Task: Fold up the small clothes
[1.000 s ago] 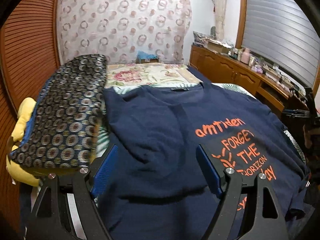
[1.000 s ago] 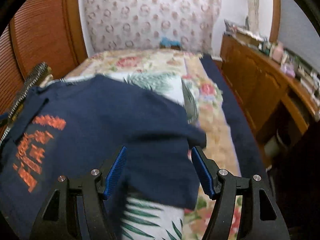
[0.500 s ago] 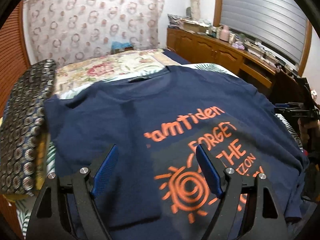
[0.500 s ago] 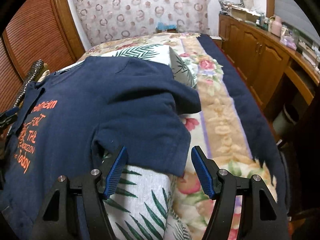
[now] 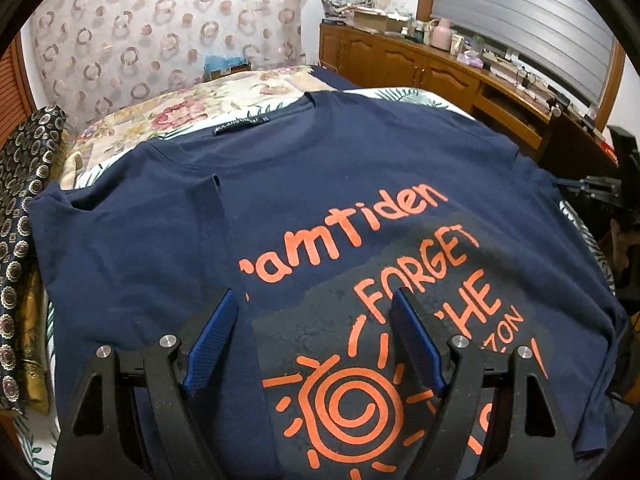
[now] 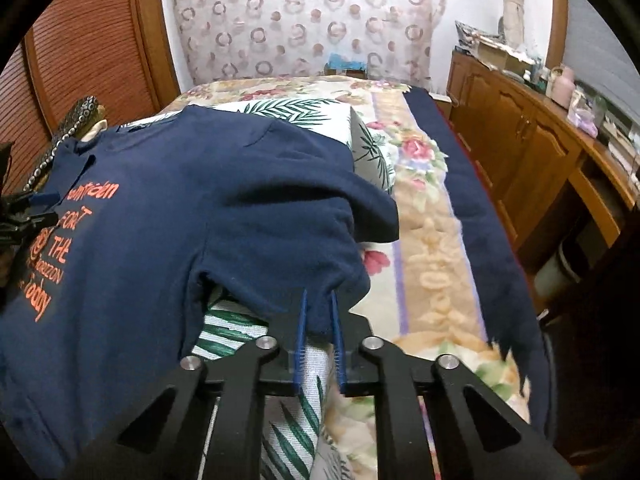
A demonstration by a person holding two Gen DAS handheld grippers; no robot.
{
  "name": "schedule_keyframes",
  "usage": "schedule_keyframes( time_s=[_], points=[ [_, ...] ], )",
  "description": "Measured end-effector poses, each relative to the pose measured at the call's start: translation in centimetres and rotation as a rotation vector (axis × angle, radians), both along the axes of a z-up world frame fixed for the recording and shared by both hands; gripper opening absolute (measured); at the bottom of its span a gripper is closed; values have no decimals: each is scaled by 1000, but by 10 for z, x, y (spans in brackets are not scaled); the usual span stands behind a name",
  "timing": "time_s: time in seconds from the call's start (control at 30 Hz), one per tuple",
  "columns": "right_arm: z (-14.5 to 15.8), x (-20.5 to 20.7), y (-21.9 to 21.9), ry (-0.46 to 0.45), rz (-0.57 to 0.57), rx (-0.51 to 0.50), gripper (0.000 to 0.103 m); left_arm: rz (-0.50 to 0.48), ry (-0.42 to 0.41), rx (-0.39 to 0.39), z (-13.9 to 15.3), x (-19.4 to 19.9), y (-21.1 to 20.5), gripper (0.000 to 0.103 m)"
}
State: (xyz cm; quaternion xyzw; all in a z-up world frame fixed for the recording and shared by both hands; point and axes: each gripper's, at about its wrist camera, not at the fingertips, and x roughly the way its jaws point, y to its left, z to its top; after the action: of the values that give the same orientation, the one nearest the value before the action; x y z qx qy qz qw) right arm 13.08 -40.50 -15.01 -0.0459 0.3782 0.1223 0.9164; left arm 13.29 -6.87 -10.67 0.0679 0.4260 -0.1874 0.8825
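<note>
Navy T-shirt [image 5: 168,248] lies face up on a leaf-print cushion [image 6: 288,108] on the bed [image 6: 432,240]. Orange print reads "FORGET THE ... HORIZON" over a sun spiral; first word partly unreadable. Collar and label point toward the far end of the bed.

Right gripper [image 6: 319,300]: blue fingers [image 6: 301,320] pinched together on the hem of the shirt's sleeve [image 6: 280,264], fabric clamped between them. That sleeve hangs over the cushion's edge, above the floral bedspread. No slack between pads and cloth visible.

Left gripper [image 5: 316,312]: fingers [image 5: 212,340] wide apart, nothing between them, held over the printed chest area near the sun graphic. Cannot tell whether the tips touch the fabric. In the right wrist view it shows at the left edge beside the print; in the left wrist view the right gripper is just visible at the far right edge.

Other sleeve looks folded in across the chest on the left side of the left wrist view; a fold edge runs down from near the collar.

Surroundings: patterned dark fabric with circle motifs [image 5: 20,240] stacked beside the shirt, gold cloth under it. Curtain with ring pattern [image 5: 160,28] behind the bed. Wooden cabinet [image 5: 420,68] along one side, cluttered top. Slatted wooden door [image 6: 88,44] on the opposite side.
</note>
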Motion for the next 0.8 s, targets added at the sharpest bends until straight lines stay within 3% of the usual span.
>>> schedule_keyframes(
  time_s=[0.27,0.4,0.6,0.8],
  points=[
    [36,-9,13,-146,26,41,6,-7,-13,61,-3,2,-7,85],
    [51,-14,43,-197,106,68,6,-37,1,71,-7,2,-11,99],
    [33,-15,85,-135,231,99,6,-35,6,66,-7,2,-8,101],
    [-4,-14,103,-27,266,65,6,-35,6,65,-7,2,-8,101]
  ],
)
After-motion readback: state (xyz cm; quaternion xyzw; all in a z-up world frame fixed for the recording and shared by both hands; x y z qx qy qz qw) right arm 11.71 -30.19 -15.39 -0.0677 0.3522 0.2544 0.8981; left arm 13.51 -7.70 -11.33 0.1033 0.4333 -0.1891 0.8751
